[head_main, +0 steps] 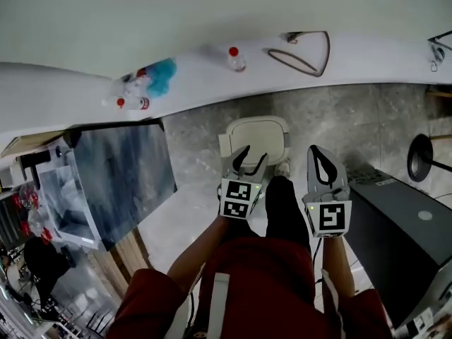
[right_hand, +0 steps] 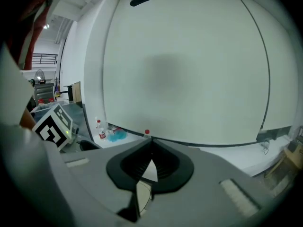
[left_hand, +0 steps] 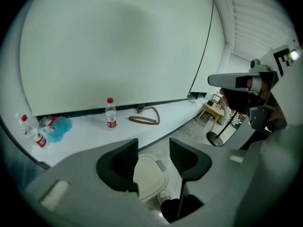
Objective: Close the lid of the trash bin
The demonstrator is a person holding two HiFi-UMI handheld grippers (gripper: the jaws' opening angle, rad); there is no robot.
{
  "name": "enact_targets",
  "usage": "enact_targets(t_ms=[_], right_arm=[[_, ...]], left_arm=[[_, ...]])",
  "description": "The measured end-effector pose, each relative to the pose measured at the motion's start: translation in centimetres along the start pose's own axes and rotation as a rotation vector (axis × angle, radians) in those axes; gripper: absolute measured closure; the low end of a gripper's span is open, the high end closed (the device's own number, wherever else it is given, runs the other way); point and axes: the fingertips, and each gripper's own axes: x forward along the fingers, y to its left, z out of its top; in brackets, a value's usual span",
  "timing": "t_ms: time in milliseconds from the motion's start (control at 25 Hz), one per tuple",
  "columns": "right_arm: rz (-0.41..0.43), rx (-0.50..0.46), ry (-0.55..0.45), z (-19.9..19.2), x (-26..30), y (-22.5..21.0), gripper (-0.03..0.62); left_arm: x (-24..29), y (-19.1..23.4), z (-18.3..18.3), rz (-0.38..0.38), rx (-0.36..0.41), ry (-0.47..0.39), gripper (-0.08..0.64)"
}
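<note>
A cream trash bin (head_main: pixel 258 141) stands on the grey floor by the white ledge, its lid lying flat and shut. My left gripper (head_main: pixel 249 159) hovers over the bin's near edge with its jaws open and nothing between them; the lid (left_hand: pixel 149 176) shows through the gap in the left gripper view. My right gripper (head_main: pixel 323 162) hangs to the right of the bin, jaws shut and tips touching, holding nothing. In the right gripper view the shut gripper (right_hand: pixel 150 144) points toward the wall, with a sliver of the bin (right_hand: pixel 142 193) below.
A white ledge (head_main: pixel 353 62) runs along the wall with a water bottle (head_main: pixel 236 58), a brown strap loop (head_main: pixel 302 56), a blue cloth (head_main: pixel 161 78) and small bottles. A dark box (head_main: pixel 395 232) sits at the right, a round stand base (head_main: pixel 420 157) beyond it, a shiny panel (head_main: pixel 123 179) at the left.
</note>
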Motion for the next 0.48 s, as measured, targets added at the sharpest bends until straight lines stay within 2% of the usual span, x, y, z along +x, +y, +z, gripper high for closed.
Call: enact_targets(t_ms=[120, 280, 480], right_arm=[[-0.006, 0.019, -0.082, 3.6, -0.7, 1.1, 0.592], [-0.01, -0.023, -0.136, 6.5, -1.7, 2.1, 0.592], [0.01, -0.075, -0.229, 11.3, -2.9, 4.2, 0.592]], left_arm=[[-2.7, 0.6, 1.6, 0.019, 0.025, -0.038, 0.347], [-6.3, 2.1, 4.2, 0.049, 0.033, -0.11, 0.347], [-12.1, 4.4, 7.7, 0.141, 0.038, -0.231, 0.347]])
